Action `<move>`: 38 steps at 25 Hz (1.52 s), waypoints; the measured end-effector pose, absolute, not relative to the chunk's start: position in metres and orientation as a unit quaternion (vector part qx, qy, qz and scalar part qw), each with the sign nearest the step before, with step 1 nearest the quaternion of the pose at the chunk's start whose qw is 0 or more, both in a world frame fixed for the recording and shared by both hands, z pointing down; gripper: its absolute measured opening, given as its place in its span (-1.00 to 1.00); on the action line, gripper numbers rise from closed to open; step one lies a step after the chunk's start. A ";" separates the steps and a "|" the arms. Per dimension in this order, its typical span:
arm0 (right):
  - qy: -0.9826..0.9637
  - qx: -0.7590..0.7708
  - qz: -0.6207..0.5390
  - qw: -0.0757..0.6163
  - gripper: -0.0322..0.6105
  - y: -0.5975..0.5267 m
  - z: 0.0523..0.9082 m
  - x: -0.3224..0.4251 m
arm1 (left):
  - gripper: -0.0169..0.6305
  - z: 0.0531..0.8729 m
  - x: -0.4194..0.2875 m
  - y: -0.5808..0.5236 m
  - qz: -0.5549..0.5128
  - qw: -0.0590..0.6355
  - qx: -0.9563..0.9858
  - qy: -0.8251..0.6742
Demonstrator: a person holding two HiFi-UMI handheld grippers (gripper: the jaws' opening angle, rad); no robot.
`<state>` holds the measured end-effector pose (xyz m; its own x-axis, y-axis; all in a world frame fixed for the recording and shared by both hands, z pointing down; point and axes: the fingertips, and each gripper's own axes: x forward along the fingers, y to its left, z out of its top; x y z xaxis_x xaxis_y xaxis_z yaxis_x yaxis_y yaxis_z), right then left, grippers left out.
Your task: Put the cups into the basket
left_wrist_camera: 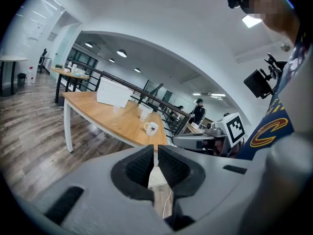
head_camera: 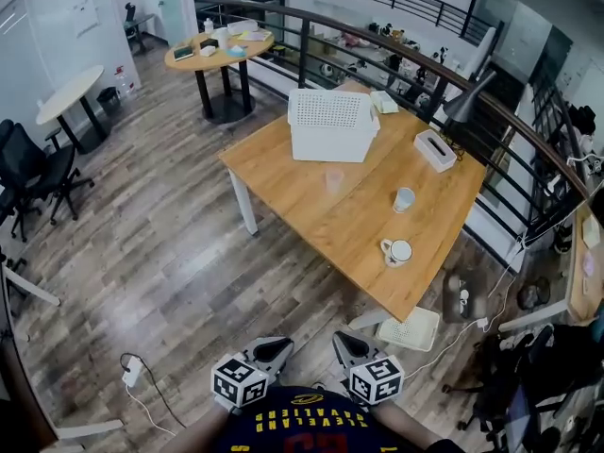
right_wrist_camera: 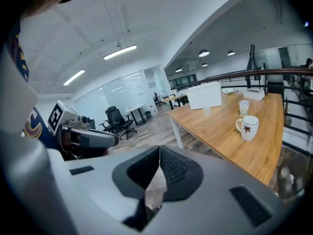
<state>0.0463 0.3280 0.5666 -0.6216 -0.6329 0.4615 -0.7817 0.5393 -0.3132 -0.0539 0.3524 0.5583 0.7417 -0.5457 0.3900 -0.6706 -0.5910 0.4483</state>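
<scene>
On the wooden table (head_camera: 321, 217) stand a white perforated basket (head_camera: 330, 125), a pale pink cup (head_camera: 333, 179), a clear bluish cup (head_camera: 404, 199) and a white mug (head_camera: 396, 251) with a red leaf mark. My left gripper (head_camera: 274, 349) and right gripper (head_camera: 347, 345) hang close to my body, well short of the table's near corner. Both are shut and hold nothing. The left gripper view shows its own jaws (left_wrist_camera: 156, 151) pressed together, with the mug (left_wrist_camera: 150, 128) far ahead. In the right gripper view the jaws (right_wrist_camera: 159, 153) also meet, and the mug (right_wrist_camera: 249, 127) and basket (right_wrist_camera: 205, 95) lie ahead.
A white tissue box (head_camera: 435, 149) lies at the table's far right, with a black lamp (head_camera: 469, 100) behind it. A curved railing (head_camera: 396, 45) runs behind the table. A white crate (head_camera: 411, 329) sits on the floor by the near corner. Office chairs (head_camera: 33, 173) stand at left.
</scene>
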 end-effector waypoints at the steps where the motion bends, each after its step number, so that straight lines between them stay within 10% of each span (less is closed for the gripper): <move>1: -0.862 0.415 0.250 0.148 -0.86 0.319 0.565 0.040 | -0.91 0.556 -0.058 0.342 0.107 0.291 0.890 -0.334; 38: -0.859 0.410 0.249 0.181 -0.86 0.056 0.564 -0.108 | -0.91 0.569 -0.194 0.089 0.117 0.313 0.891 -0.309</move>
